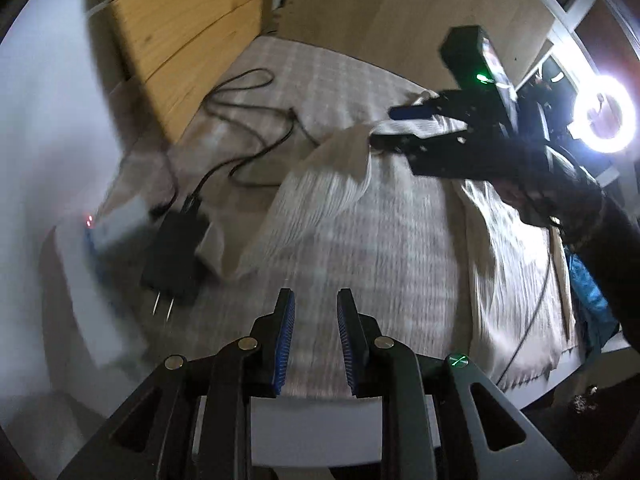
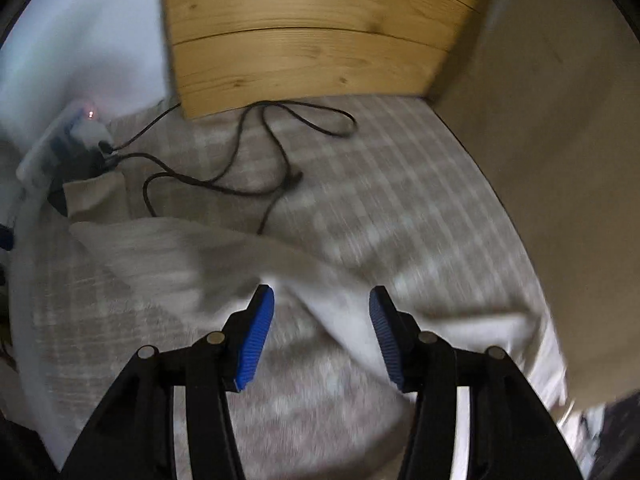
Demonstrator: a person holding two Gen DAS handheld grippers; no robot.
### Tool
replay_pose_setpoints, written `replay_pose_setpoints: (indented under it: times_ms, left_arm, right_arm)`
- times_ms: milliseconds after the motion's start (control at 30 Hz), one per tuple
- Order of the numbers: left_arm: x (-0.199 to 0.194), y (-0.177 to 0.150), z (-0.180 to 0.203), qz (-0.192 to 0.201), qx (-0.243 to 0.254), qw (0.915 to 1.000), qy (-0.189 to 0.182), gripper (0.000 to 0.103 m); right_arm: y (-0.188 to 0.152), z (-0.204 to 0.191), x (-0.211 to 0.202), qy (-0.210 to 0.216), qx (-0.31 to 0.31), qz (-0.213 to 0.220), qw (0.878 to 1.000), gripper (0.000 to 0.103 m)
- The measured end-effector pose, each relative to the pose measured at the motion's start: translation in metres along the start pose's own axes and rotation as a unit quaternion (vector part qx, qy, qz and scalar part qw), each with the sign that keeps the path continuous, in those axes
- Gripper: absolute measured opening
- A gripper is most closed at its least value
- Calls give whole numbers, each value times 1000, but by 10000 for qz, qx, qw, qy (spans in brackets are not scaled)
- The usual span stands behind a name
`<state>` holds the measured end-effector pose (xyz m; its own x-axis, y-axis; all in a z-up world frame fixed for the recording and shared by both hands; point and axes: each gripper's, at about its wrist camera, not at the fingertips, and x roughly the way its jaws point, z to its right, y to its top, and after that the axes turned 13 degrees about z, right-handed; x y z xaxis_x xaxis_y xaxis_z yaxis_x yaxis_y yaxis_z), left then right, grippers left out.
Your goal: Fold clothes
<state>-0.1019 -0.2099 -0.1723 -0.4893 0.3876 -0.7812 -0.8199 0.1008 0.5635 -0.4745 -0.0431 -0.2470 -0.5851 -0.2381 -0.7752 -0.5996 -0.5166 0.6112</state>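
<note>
Left gripper [image 1: 316,300] spread and empty above checked bed [image 1: 360,240], right gripper [image 2: 320,300] spread over cream garment [image 2: 192,256], black cable [image 2: 256,148] beyond.

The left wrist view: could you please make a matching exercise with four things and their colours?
Things:
1. gripper pads
2. power adapter
3. headboard
4. garment

Colours:
A. pale wood
B. off-white
C. blue
D. black

Pairs: 1-C, 2-D, 3-A, 4-B
</note>
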Motion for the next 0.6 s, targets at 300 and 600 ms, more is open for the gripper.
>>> replay_pose_setpoints:
  times_ms: [300,600]
  left_arm:
    - [-10,-22,-14,-40,-193,9996,225,21]
    - [43,-9,19,-162,879,9960,8,32]
  right_arm:
    - [-20,15,-55,531,354,-169,9978,3]
    - [-56,54,-65,576,1561,-185,9859,3]
